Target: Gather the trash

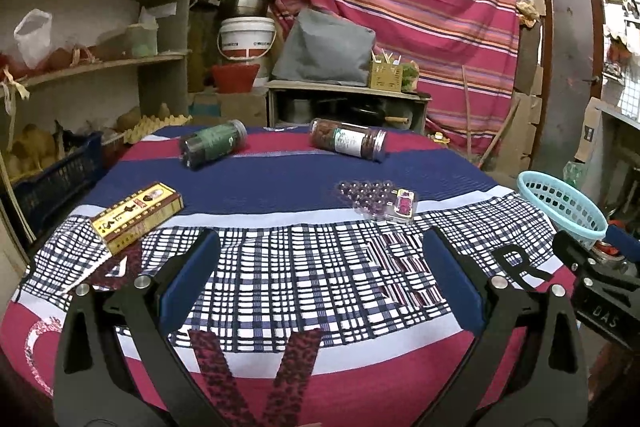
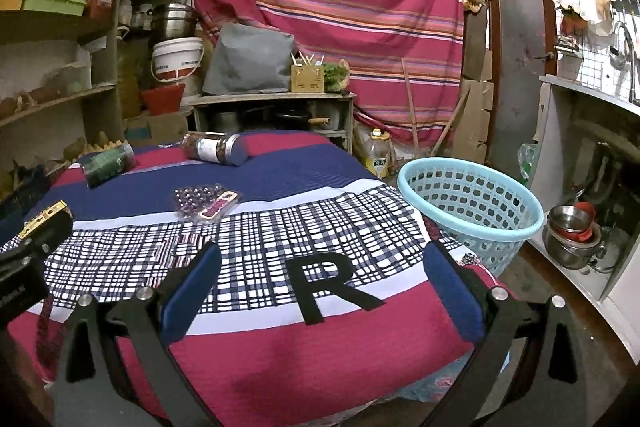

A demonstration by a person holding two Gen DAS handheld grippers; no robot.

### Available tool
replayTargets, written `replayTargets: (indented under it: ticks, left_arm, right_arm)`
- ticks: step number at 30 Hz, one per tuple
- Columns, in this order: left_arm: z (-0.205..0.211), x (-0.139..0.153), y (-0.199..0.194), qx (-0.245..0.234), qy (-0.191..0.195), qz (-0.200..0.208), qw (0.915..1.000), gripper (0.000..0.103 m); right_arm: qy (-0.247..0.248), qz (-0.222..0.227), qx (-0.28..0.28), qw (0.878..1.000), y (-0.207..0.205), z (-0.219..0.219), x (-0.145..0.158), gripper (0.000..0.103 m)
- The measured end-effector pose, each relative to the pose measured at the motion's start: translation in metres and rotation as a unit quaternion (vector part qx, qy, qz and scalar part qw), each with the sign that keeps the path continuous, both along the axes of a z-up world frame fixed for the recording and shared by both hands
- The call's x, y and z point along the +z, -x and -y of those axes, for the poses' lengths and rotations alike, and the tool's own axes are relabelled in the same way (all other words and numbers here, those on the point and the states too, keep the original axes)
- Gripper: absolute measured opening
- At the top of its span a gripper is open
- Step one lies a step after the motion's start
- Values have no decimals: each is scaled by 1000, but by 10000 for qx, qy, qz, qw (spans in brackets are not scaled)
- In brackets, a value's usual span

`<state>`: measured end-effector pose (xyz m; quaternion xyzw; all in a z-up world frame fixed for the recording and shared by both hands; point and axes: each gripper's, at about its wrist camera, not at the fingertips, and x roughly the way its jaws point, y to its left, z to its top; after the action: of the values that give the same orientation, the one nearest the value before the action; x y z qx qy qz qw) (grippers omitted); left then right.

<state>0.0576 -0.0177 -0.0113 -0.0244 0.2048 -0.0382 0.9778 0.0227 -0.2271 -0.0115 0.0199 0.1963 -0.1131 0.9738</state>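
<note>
The light-blue perforated basket point(image 2: 472, 203) stands off the table's right edge, at centre right of the right wrist view; a release made short of its rim would likely drop trash to the floor. The table point(image 1: 280, 307) carries a loose patterned cloth, which a low finger could snag and drag. Two jars lie on their sides at upper centre: the green-labelled jar point(image 1: 212, 143) and the white-labelled jar point(image 1: 348, 143); either may roll if nudged off-axis. The yellow carton point(image 1: 136, 217) lies at left. The clear blister pack point(image 1: 378, 201), thin and flat, may slip from the pads. The left gripper point(image 1: 320, 291) and right gripper point(image 2: 318, 291) both stand wide open, holding nothing.
</note>
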Motion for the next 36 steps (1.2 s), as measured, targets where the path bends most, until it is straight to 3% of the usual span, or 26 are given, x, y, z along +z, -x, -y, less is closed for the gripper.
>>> replayTargets:
  ticks: [8,18,36]
  left_arm:
    - [-2,-1,0,23,-13,19,10000,98]
    - [4,0,5,11,-111,128,9999,98]
    - [4,2,6,29,-147,157,9998,98]
  right_arm:
    - [52,3,65,10000,0,-4,-1,98]
    - [-237,-43,71,9997,0,6,-3,98]
    - [-143,-21,271,9995,0,-1,-3,98]
